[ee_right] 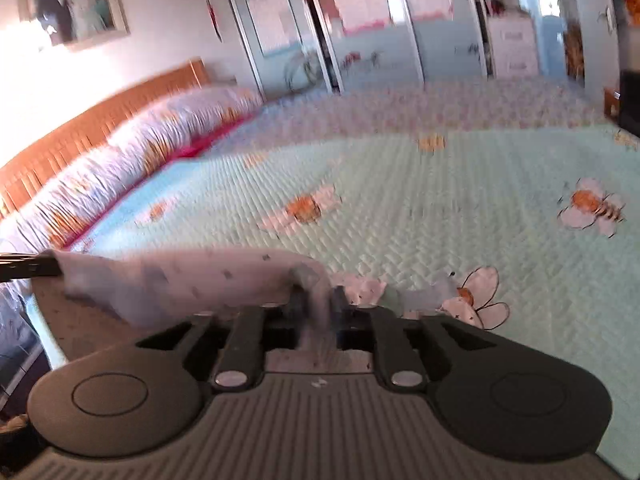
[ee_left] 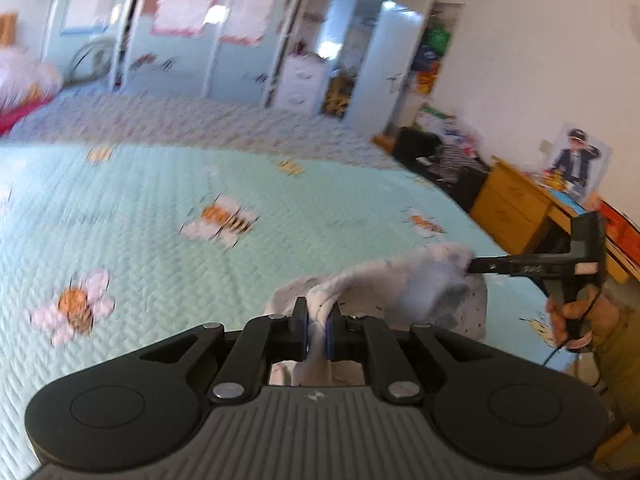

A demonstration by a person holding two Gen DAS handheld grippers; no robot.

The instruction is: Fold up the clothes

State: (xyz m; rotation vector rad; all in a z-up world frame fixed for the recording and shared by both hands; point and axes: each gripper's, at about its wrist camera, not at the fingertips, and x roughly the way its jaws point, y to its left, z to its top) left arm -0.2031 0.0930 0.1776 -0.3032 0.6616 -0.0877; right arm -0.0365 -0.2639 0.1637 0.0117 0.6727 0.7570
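Left gripper [ee_left: 316, 334] was clamped on a bunched edge of the garment [ee_left: 384, 280], which hung above the bed [ee_left: 160, 240]; right gripper [ee_right: 318, 314] pinched the opposite edge. Best, I'd judge, to keep the cloth taut and level while lowering.

tools: 2 [ee_left: 316, 334] [ee_right: 318, 312]; garment: 1 [ee_left: 400, 280]; quilt: 1 [ee_left: 200, 240]; hand: 1 [ee_left: 576, 316]

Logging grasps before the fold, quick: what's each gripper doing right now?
Left gripper: closed on a bunched edge of the white speckled garment.
Right gripper: closed on the same garment's other end, held above the quilt.
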